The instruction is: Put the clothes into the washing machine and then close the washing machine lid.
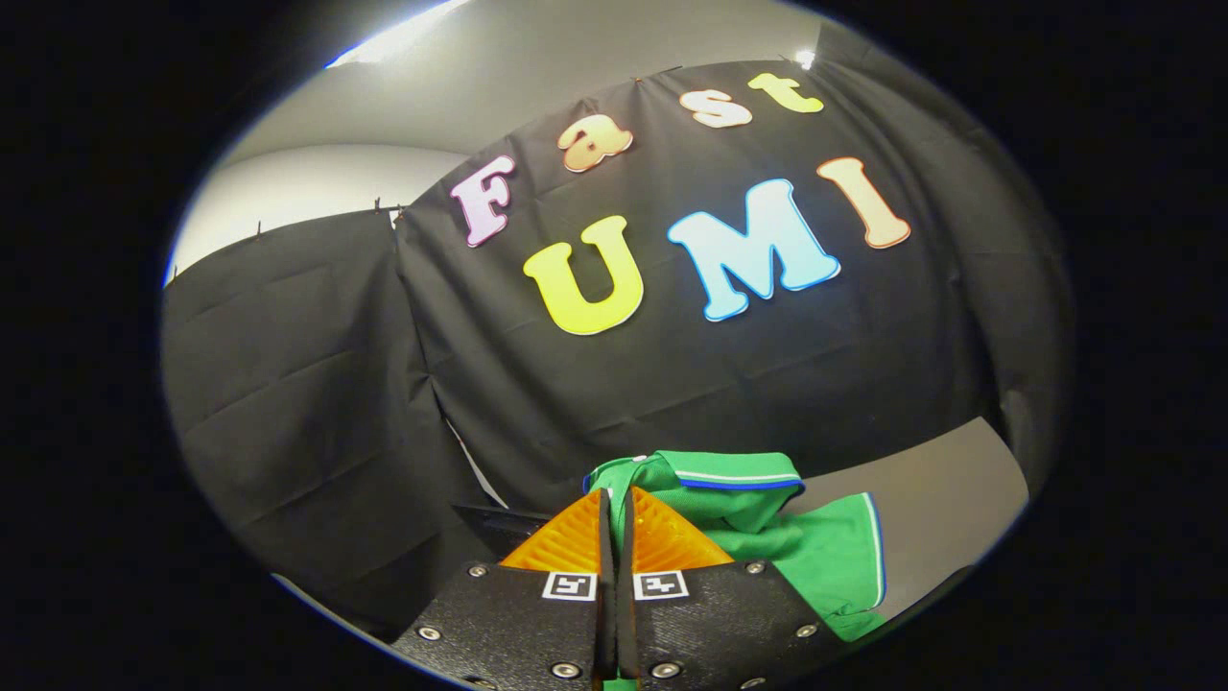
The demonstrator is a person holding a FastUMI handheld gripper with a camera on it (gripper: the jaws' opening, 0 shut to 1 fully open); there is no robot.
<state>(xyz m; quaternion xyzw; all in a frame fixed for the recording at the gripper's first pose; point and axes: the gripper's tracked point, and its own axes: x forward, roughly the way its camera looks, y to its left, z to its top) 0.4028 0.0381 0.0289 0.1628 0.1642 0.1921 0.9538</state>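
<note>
Green shirt (pixel 767 528) pinched in tongs (pixel 614 499)

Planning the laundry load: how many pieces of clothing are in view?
1: a green shirt, pinched between the shut fingers of the hand-held gripper and draped beyond them. More could be hidden beneath.

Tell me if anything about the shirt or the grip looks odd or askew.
Nothing looks damaged. The gripper is closed, with a thin fold of the green shirt pinched between its fingers, so the shirt hangs bunched and lopsided, its striped collar folded over just beyond the fingertips, above the grey surface.
</note>
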